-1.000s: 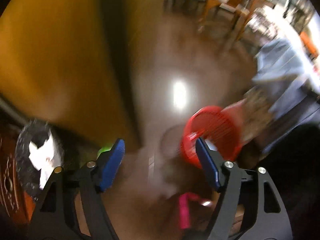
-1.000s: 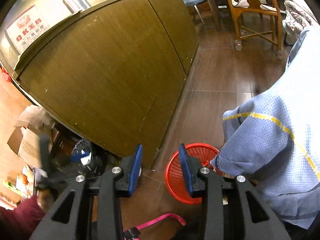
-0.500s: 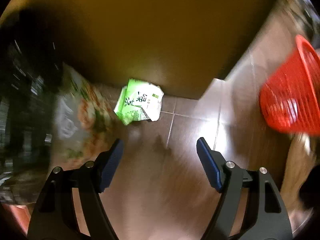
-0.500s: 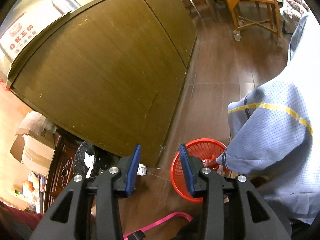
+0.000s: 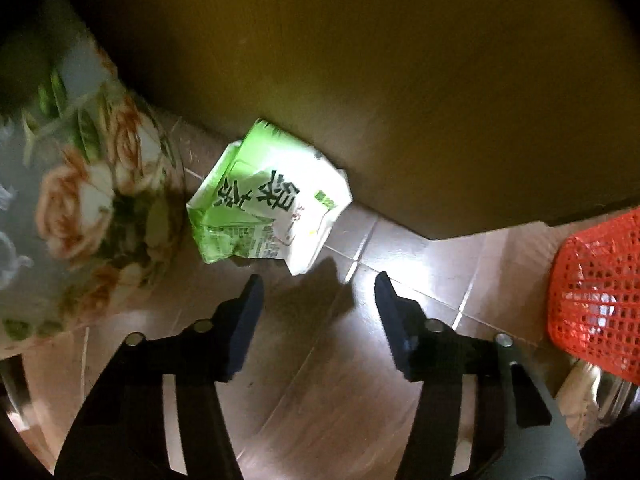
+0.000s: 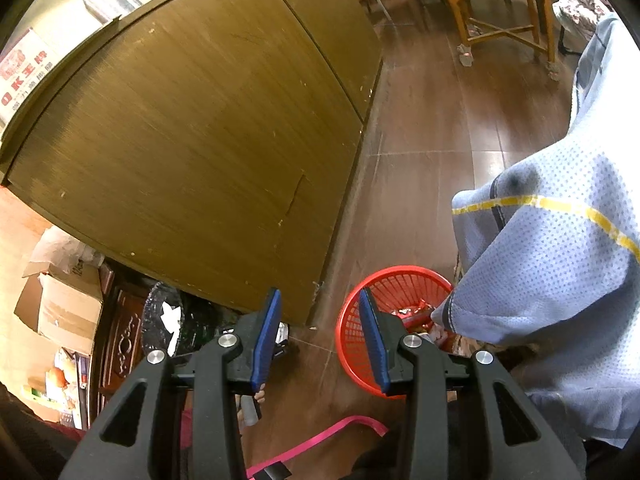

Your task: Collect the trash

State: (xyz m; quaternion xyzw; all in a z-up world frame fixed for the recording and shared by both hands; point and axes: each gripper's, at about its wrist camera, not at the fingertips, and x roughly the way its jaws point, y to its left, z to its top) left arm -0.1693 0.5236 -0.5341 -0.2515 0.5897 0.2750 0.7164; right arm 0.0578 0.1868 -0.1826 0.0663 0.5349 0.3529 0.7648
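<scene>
In the left wrist view the left gripper is spread wide and holds nothing, its dark fingers low in the frame over the brown tiled floor. Just above the fingertips, at centre left, lies a crumpled green and white packet with black printed characters, flat on the floor against the foot of a brown wooden cabinet. A flower-patterned cloth (blurred) fills the left edge, close beside the packet. At the right edge stands a red mesh basket, well apart from the packet.

In the right wrist view the right gripper is also parted and empty, with the red basket behind its right finger at lower centre, wrappers visible inside.
</scene>
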